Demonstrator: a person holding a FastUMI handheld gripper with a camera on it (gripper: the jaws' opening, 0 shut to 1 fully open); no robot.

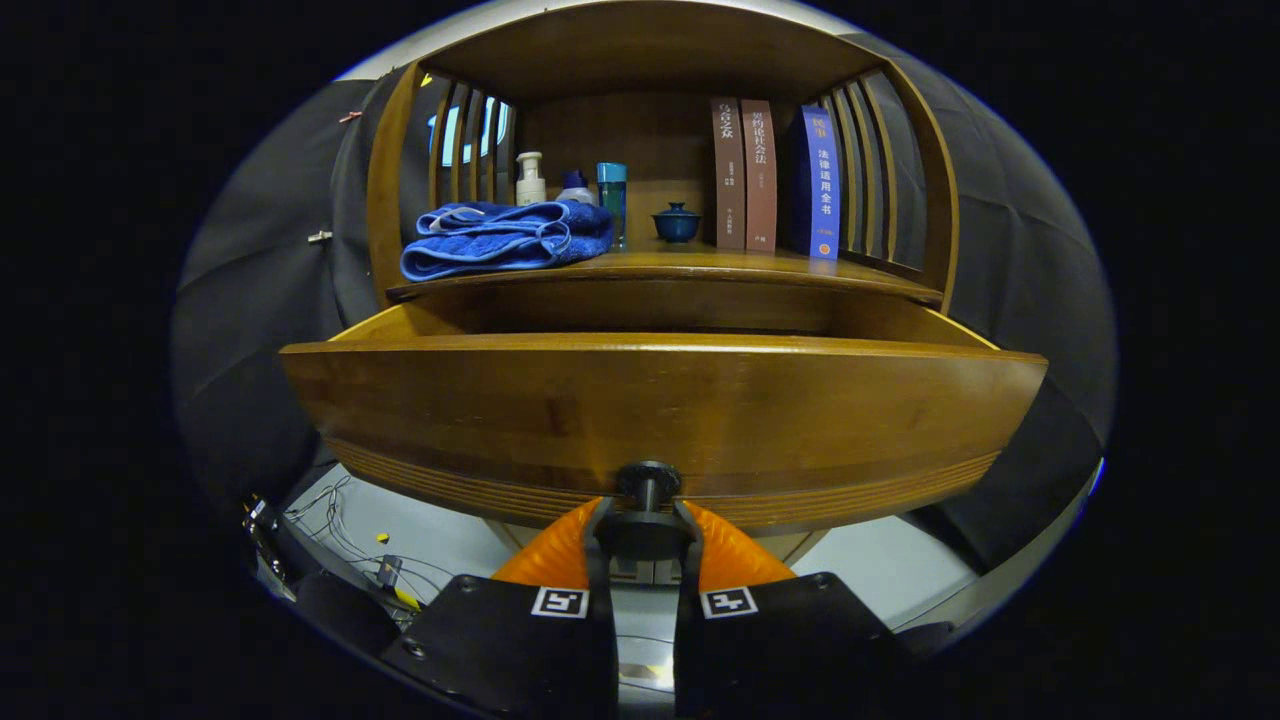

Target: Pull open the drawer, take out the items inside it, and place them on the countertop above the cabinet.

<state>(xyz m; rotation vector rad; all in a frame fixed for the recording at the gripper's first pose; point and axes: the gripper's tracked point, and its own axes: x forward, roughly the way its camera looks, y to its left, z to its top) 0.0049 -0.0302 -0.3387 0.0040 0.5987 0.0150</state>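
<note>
Drawer [660,400] pulled out under the countertop [700,265].
Your gripper [648,520] has both fingers clamped on its knob [648,482]; inside hidden.

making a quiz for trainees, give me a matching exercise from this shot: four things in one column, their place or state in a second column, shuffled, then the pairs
Things:
1. drawer
2. towel
3. lidded cup
4. tool

Places or states:
A. folded on the countertop, in front of the bottles
B. shut on the drawer knob
C. pulled out
D. between the teal bottle and the books

Pairs: 1-C, 2-A, 3-D, 4-B
</note>
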